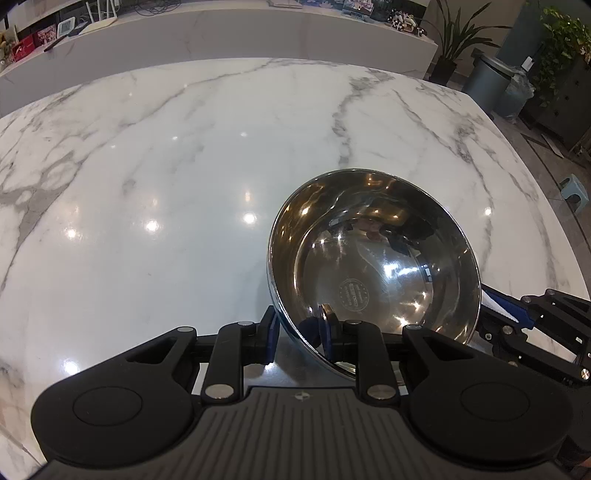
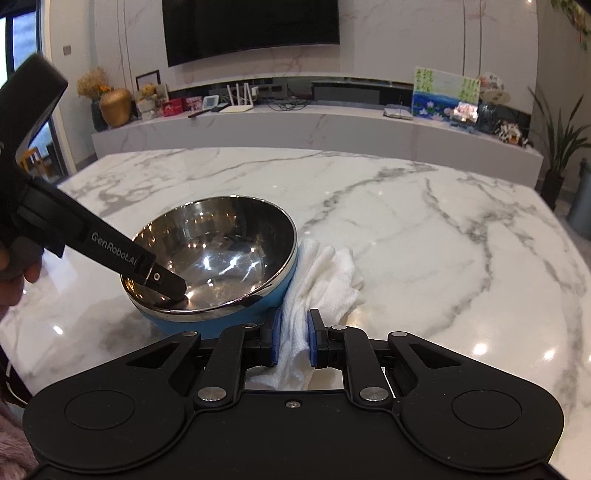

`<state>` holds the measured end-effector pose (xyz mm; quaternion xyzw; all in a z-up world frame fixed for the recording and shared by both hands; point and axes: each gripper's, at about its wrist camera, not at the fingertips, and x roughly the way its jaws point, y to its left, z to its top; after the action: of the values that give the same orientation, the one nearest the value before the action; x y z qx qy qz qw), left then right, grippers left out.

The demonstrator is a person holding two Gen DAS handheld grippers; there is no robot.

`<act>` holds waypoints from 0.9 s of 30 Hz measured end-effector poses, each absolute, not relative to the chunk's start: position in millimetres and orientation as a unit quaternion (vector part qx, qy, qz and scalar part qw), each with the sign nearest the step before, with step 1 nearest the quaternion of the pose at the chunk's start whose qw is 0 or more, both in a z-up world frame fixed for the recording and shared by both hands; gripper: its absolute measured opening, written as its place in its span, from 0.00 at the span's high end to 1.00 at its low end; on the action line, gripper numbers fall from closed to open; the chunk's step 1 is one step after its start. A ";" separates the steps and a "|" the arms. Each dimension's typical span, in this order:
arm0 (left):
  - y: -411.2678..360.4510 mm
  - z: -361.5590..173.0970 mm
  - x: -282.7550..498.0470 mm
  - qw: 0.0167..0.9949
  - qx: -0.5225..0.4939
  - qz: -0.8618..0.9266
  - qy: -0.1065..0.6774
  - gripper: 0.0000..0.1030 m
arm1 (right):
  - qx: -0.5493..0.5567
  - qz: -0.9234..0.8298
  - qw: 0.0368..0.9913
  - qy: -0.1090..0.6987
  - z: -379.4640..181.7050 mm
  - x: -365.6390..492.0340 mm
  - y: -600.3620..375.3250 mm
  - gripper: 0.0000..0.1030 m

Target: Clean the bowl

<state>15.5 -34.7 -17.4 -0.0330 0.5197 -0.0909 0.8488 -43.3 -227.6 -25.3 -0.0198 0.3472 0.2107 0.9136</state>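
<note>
While the left gripper (image 1: 299, 332) pinches the near rim of the steel bowl (image 1: 373, 258), tilted toward the table's (image 1: 147, 166) near edge, that clamp should hold firm. From the right wrist, the right gripper (image 2: 294, 338) squeezes a white cloth (image 2: 325, 277) touching the bowl's blue outside; I'd lift it over the rim and wipe inward.

1. White marble table (image 2: 406, 229), grey-veined, glossy.
2. Wall-mounted television (image 2: 251, 27) above a long marble console (image 2: 314, 129).
3. Gold vase (image 2: 115, 104) at the console's left end.
4. Potted plant (image 1: 452, 40) beside a grey bin (image 1: 487, 77).
</note>
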 end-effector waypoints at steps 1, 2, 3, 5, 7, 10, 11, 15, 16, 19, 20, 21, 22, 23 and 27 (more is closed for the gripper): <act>-34.4 -17.4 15.9 0.849 -0.033 -0.091 0.520 0.80 | -0.016 0.213 0.913 0.348 -24.9 -42.2 -229.1 0.87; -34.2 -17.4 16.4 0.849 -0.032 -0.092 0.520 0.80 | -0.014 0.215 0.912 0.348 -24.5 -41.5 -230.0 0.87; -33.9 -17.4 16.8 0.849 -0.032 -0.092 0.520 0.80 | -0.013 0.216 0.912 0.348 -24.5 -41.3 -230.2 0.87; -33.8 -17.3 17.0 0.849 -0.032 -0.091 0.520 0.80 | -0.013 0.218 0.912 0.348 -24.6 -41.0 -230.6 0.87; -33.7 -17.3 17.3 0.849 -0.033 -0.091 0.519 0.80 | -0.016 0.220 0.910 0.351 -27.8 -41.4 -228.8 0.87; -33.3 -17.4 18.0 0.850 -0.034 -0.090 0.518 0.80 | -0.016 0.221 0.907 0.359 -33.6 -43.1 -225.6 0.87; -32.7 -17.7 18.1 0.850 -0.034 -0.090 0.518 0.80 | -0.018 0.223 0.904 0.364 -36.7 -43.7 -223.3 0.87; -30.7 -18.6 17.8 0.850 -0.040 -0.089 0.518 0.80 | -0.029 0.227 0.900 0.370 -41.2 -44.2 -218.9 0.87; -30.2 -18.8 17.8 0.850 -0.043 -0.089 0.518 0.79 | -0.029 0.226 0.900 0.370 -41.0 -44.2 -219.0 0.87; -27.5 -21.1 20.0 0.841 -0.058 -0.083 0.532 0.65 | -0.025 0.226 0.901 0.371 -39.7 -43.9 -221.5 0.87; -26.8 -22.1 20.1 0.838 -0.062 -0.079 0.536 0.53 | -0.023 0.225 0.901 0.371 -39.3 -43.8 -222.2 0.87; -26.2 -23.2 20.2 0.836 -0.067 -0.076 0.540 0.51 | -0.023 0.225 0.901 0.371 -39.0 -44.0 -222.1 0.87; -25.5 -24.3 20.3 0.833 -0.071 -0.072 0.543 0.51 | -0.023 0.225 0.901 0.370 -38.6 -44.6 -222.1 0.87; -26.0 -24.0 20.4 0.833 -0.072 -0.073 0.544 0.52 | -0.024 0.224 0.901 0.369 -38.5 -44.9 -222.0 0.87; -28.0 -22.9 20.6 0.832 -0.073 -0.081 0.543 0.70 | -0.024 0.224 0.902 0.368 -36.6 -46.2 -222.1 0.87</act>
<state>20.6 -28.0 -22.9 -0.0735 0.5435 -0.0807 0.8323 -46.2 -222.1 -36.6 -0.0241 0.3675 0.2235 0.9024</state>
